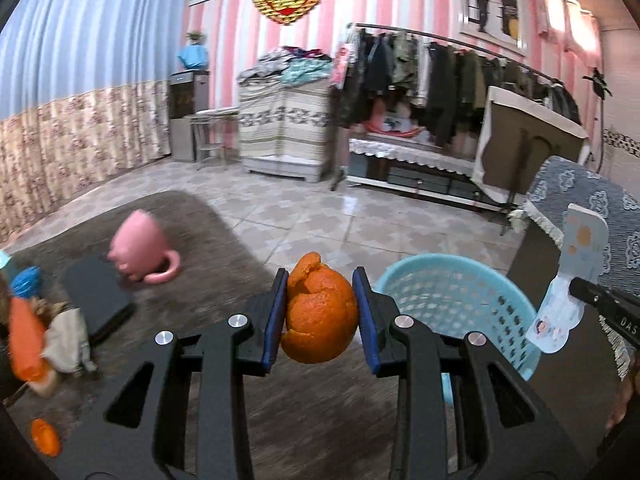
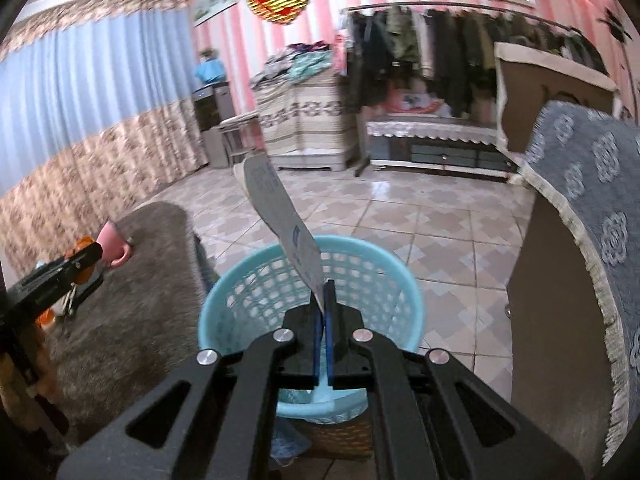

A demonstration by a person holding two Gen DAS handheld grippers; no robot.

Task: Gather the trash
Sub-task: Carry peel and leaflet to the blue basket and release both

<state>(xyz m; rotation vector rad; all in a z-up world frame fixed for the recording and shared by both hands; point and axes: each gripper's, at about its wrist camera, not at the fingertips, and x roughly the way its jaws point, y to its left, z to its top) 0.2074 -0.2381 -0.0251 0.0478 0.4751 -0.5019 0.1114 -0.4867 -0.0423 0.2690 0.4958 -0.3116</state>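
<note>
Carrying: the left gripper (image 1: 320, 312) clamps an orange peel (image 1: 320, 312) between its blue pads, held in the air above the grey rug (image 1: 192, 232).
Basket bearing: the blue basket (image 1: 452, 292) lies at about 2 o'clock from the left gripper, near, its mouth facing up.
Nearer arm: the right gripper (image 2: 323, 300) is right over the basket (image 2: 240, 300), pinching a paper wrapper (image 2: 276, 212).
Wrapper axis: long, leaning toward 11 o'clock.
Left pose: roughly level, pointing forward.
Judgement: the right can likely drop first.

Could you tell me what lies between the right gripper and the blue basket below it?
Only the flat wrapper clamped in the right gripper; in the right wrist view, nothing else separates it from the basket.
</note>
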